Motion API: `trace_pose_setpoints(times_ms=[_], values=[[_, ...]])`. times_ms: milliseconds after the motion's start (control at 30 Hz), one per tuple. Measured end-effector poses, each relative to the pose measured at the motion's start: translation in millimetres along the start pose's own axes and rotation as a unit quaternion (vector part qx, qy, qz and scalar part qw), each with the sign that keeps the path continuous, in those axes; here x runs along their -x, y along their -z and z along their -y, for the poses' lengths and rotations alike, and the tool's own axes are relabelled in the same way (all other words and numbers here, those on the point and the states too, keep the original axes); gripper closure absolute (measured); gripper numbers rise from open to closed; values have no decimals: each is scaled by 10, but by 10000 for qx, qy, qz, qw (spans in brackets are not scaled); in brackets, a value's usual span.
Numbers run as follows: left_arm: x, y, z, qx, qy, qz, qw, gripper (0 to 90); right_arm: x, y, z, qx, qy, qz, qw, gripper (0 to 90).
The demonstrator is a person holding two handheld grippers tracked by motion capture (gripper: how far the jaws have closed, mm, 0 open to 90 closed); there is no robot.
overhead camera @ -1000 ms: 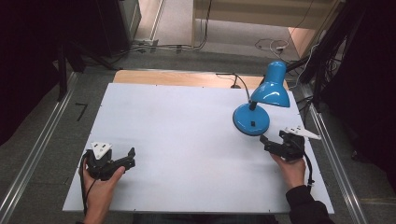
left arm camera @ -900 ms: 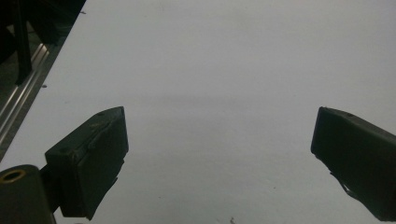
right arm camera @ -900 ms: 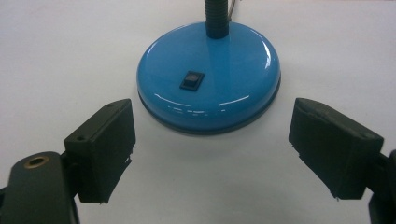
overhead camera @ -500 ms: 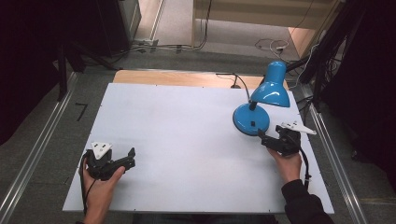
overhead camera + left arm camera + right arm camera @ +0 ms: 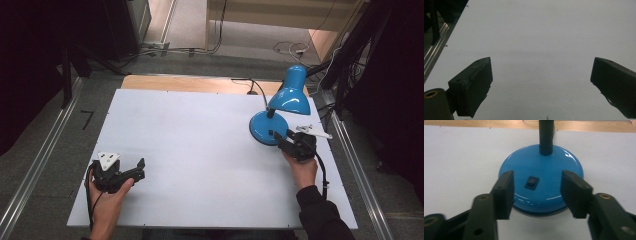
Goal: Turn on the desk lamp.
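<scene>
A blue desk lamp (image 5: 280, 107) stands at the right of the white table (image 5: 200, 130), its shade tilted over its round base (image 5: 541, 182). A black rocker switch (image 5: 532, 182) sits on the near side of the base, below the black flexible neck (image 5: 546, 137). My right gripper (image 5: 276, 138) is open at the base's near edge; in the right gripper view (image 5: 537, 192) its jaws stand either side of the switch, just above the base rim. My left gripper (image 5: 139, 169) rests open at the table's front left, held in a hand, with bare tabletop between its jaws (image 5: 541, 80).
A wooden board (image 5: 190, 84) runs along the table's far edge. The lamp's black cable (image 5: 247, 82) trails off the back. Metal rails (image 5: 45, 150) flank the table on both sides, and cables lie on the floor (image 5: 290, 49) beyond.
My right gripper has moved forward and left, up to the lamp base. The left gripper has stayed where it was.
</scene>
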State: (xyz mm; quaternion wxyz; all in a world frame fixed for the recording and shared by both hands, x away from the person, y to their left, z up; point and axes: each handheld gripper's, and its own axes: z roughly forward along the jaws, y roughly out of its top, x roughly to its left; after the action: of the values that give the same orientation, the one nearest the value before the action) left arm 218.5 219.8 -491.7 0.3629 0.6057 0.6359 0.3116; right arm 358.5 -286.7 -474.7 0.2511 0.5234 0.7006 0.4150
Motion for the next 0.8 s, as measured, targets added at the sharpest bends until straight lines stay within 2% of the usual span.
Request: trace_pose_setpoints(times_ms=[133,500,800], values=[[-3,-3,-1,-6,11,5,10000,47,-29,-73,0,-40,24,-3,10000,638],[-4,-6,1,-28,9,22,10000,48,-39,-275,-32,-164,5,49,9999,871],[-8,-3,0,-16,29,45,10000,50,-72,-372,-56,-184,32,60,9998,874]])
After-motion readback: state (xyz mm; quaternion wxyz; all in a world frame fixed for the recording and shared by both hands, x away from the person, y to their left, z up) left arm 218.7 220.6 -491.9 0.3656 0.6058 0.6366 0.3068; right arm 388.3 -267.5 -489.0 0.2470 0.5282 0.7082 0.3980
